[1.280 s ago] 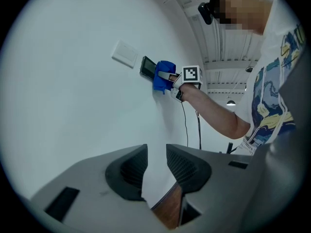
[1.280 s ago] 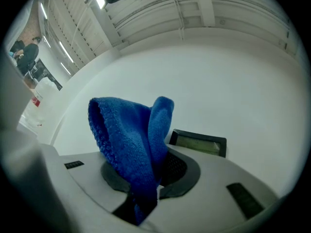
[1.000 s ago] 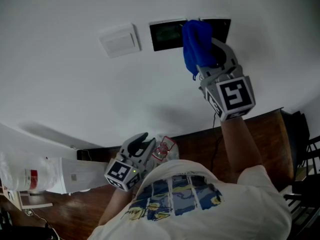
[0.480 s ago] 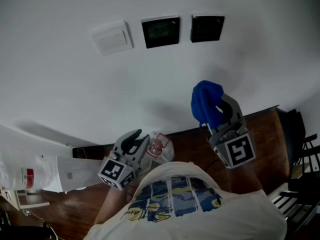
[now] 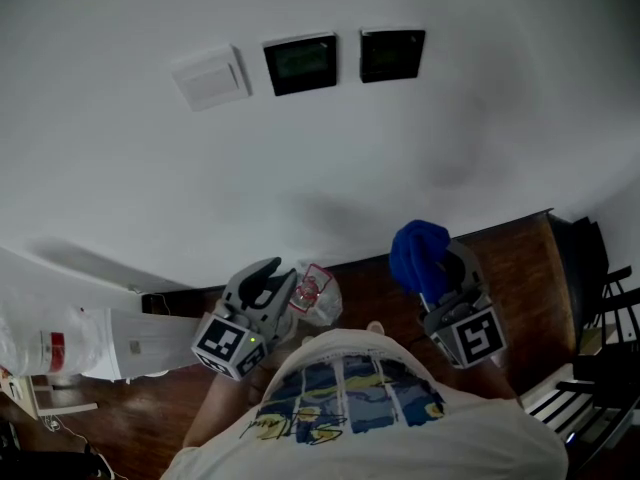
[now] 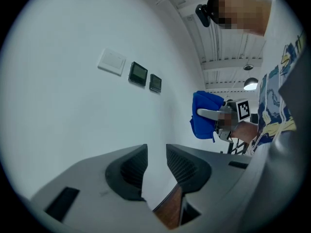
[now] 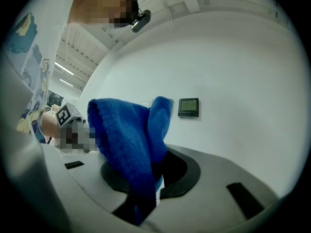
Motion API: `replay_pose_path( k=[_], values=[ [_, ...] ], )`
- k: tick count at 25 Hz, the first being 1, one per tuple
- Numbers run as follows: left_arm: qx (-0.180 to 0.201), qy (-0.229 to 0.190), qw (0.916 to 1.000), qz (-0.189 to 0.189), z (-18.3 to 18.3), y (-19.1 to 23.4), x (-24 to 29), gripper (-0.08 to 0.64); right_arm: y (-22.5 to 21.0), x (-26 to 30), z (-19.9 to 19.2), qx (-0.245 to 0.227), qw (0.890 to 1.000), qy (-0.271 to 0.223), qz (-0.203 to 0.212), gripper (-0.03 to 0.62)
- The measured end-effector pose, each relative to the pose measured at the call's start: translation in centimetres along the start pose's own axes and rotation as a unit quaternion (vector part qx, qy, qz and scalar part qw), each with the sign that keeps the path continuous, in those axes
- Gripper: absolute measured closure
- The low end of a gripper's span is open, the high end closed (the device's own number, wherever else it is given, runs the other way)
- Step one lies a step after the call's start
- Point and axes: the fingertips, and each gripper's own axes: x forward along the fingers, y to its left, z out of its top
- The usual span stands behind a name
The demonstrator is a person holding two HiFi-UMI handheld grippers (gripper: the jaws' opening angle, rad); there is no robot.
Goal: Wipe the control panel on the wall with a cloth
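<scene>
Two dark control panels (image 5: 300, 63) (image 5: 392, 54) hang on the white wall beside a white switch plate (image 5: 208, 77). My right gripper (image 5: 437, 271) is low, well below the panels and near the person's chest, shut on a bunched blue cloth (image 5: 418, 252). In the right gripper view the cloth (image 7: 129, 147) fills the jaws and one panel (image 7: 188, 107) shows beyond it. My left gripper (image 5: 268, 280) hangs low at the left, its jaws a narrow gap apart with nothing between them. From the left gripper view, both panels (image 6: 138, 74) (image 6: 155, 83) and the cloth (image 6: 206, 115) are seen.
A crumpled plastic bag with red print (image 5: 316, 296) lies by the left gripper. A white low unit with a bag on it (image 5: 70, 346) stands at the left. Dark wooden floor (image 5: 520, 258) runs along the wall's foot, and black furniture (image 5: 600, 298) sits at the right.
My right gripper has come down from the panels with the blue cloth, away from the wall. Both panels are now uncovered. The left gripper has barely moved.
</scene>
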Motion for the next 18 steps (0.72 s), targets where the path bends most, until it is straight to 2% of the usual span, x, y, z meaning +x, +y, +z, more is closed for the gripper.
replay_pose_path(
  k=[18],
  values=[
    [0.012, 0.002, 0.9999, 0.011, 0.5, -0.5, 0.7, 0.463, -0.6, -0.4, -1.2, 0.01, 1.0, 0.011, 0.008, 0.497]
  ],
)
